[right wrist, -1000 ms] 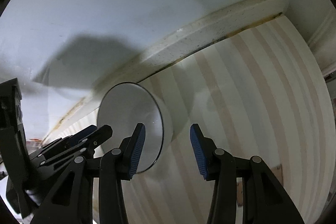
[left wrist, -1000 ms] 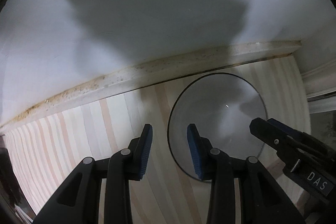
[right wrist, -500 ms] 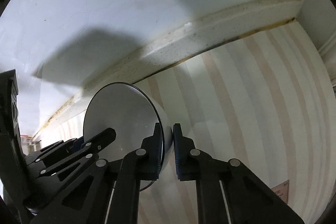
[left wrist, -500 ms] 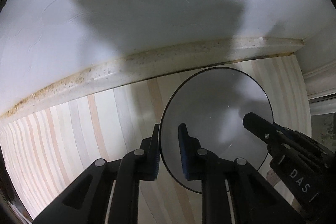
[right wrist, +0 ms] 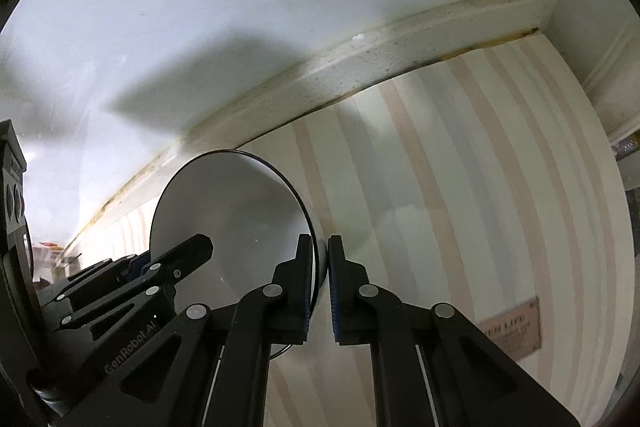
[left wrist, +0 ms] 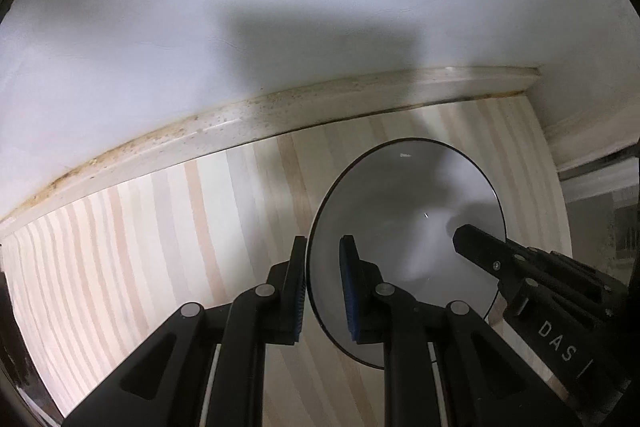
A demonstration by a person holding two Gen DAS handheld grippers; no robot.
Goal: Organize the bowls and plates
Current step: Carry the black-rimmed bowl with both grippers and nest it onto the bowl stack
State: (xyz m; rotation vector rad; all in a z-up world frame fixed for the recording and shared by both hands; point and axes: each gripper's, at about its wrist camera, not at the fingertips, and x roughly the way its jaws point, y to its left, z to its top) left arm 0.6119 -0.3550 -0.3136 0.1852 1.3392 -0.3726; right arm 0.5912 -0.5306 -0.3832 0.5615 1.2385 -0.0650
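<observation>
A white bowl with a thin dark rim (left wrist: 404,219) is held between both grippers above the striped tabletop. My left gripper (left wrist: 323,291) is shut on its left rim, one finger outside and one inside. My right gripper (right wrist: 319,291) is shut on the bowl's right rim (right wrist: 240,211). In the left wrist view the right gripper's finger (left wrist: 480,251) reaches into the bowl from the right. In the right wrist view the left gripper's finger (right wrist: 180,259) comes in from the left.
The striped tabletop (left wrist: 160,235) ends at a stained baseboard (left wrist: 240,123) under a white wall. A wall corner (left wrist: 536,75) stands at the right. A small brown label (right wrist: 512,331) lies on the table at the right.
Both grippers went from open beside the bowl to shut on its rim. The bowl now looks larger and lifted off the table.
</observation>
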